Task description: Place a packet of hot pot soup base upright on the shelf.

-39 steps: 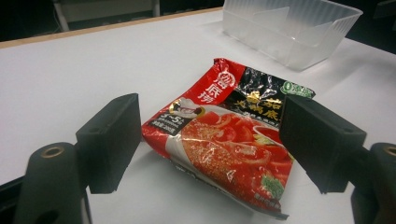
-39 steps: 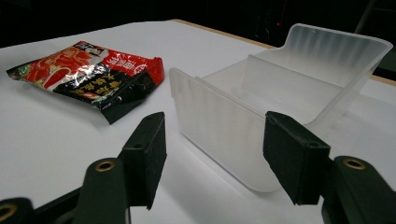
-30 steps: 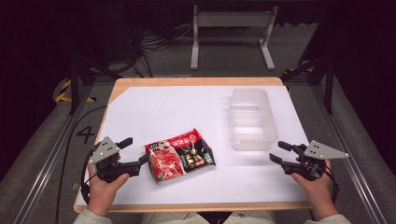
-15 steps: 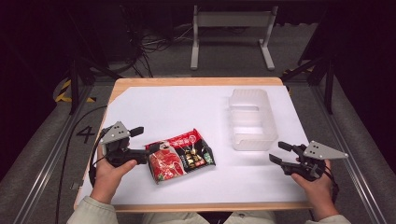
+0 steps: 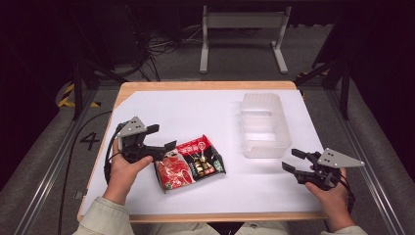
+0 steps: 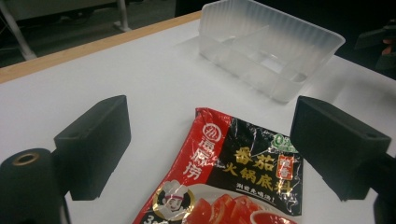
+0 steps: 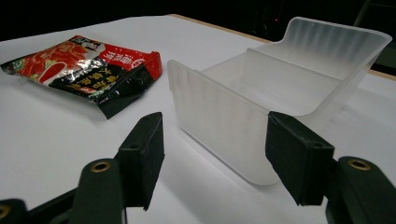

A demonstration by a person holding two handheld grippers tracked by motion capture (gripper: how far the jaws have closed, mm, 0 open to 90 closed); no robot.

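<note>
While the red and black sauce packet (image 5: 191,162) lay flat on the white table (image 5: 195,112), the left gripper (image 5: 157,138) hung just beside the packet's left edge, its jaws spread wide and nothing between them. In the left gripper view the packet (image 6: 233,172) sat low between the two black jaws, neither pad touching it, its red strip of printed characters running along one side and a picture of tomato slices at the bottom edge. Beyond the packet in that view stood the clear plastic bin (image 6: 275,51), well apart from the packet and divided inside by low walls.

From above, the bin (image 5: 264,125) sat to the packet's right and a little farther from the person. The right gripper (image 5: 293,160) rested to the right of the packet, near the bin's nearest corner, its jaws parted and holding nothing. In the right gripper view the bin's (image 7: 224,116) near wall rose just ahead of the open jaws without touching either pad, and the packet (image 7: 88,65) lay to the left of the bin, its black corner close to the bin's wall. A hand (image 5: 125,171) in a pale sleeve (image 5: 105,220) gripped the left tool beside the packet.
</note>
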